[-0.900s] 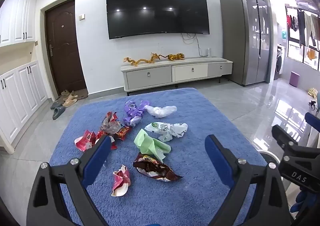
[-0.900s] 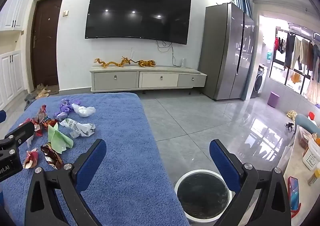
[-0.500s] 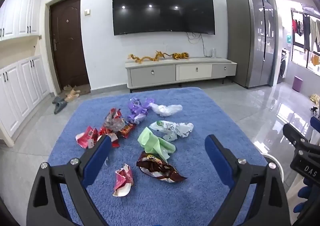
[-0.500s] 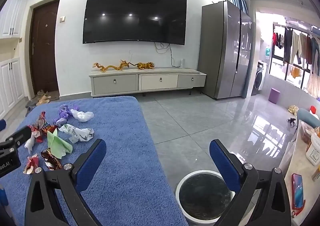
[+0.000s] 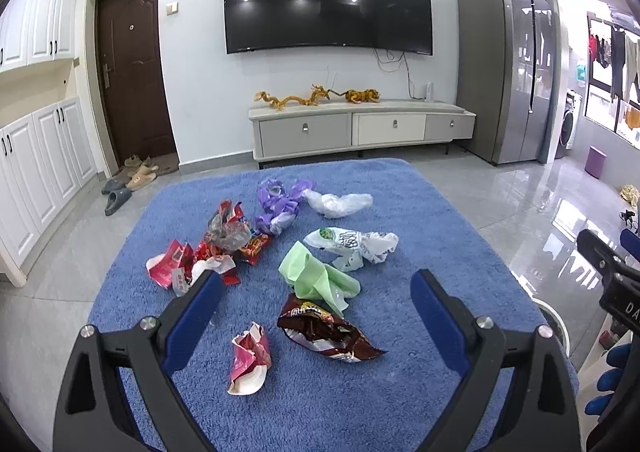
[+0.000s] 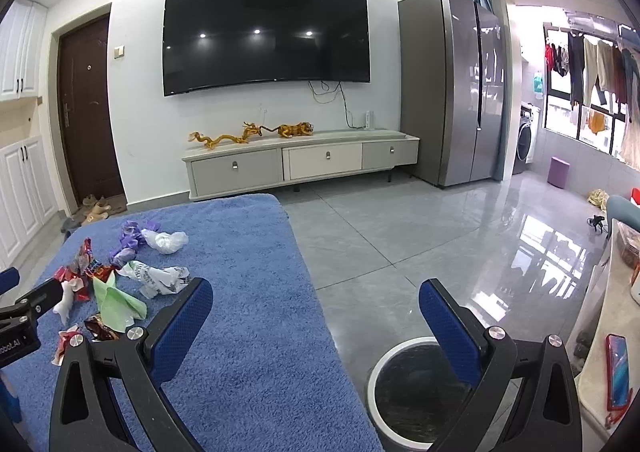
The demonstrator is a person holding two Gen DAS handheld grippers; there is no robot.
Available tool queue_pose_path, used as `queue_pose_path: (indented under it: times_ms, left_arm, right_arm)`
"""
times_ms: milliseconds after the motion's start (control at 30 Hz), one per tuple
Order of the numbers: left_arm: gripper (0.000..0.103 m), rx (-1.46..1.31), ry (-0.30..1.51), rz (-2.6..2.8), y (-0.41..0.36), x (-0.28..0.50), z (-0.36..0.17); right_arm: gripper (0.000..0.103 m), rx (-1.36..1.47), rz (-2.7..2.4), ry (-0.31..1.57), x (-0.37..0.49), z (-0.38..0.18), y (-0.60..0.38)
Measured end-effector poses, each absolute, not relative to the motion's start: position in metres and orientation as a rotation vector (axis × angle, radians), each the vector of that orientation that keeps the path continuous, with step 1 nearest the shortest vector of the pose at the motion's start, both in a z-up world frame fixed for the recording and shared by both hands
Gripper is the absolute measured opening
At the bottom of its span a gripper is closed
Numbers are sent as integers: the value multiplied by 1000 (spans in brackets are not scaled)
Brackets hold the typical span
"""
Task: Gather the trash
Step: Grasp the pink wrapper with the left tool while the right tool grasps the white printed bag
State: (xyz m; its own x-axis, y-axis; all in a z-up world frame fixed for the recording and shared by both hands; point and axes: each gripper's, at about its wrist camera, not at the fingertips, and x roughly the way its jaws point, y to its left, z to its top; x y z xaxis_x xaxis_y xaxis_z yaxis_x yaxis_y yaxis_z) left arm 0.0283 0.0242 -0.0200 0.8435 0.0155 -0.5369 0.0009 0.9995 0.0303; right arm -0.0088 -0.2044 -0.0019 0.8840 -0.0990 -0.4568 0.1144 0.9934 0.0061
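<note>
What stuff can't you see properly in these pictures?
- Trash bin, right wrist view: the right gripper covers part of its rim, and its dark inside shows no contents.
- Pink wrapper, right wrist view: the gripper's frame hides part of it.
- Red wrappers, left wrist view: the left gripper covers their near edge.
- Brown snack bag, left wrist view: its print is too small to read.
</note>
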Motion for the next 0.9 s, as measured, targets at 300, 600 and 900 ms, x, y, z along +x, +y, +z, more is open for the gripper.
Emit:
queue_pose_path:
  times_ms: [300, 600, 900]
  left_arm:
    - [101, 5, 588, 23, 55, 50, -29]
    - [99, -26, 667, 106, 147, 90, -51]
    - [75, -85, 826, 71, 228, 143, -88]
  right_arm:
    - [103, 38, -78, 512, 14, -8, -205]
    - [92, 4, 143, 648, 58, -27, -163]
    - [67, -77, 475, 767, 134, -45, -79]
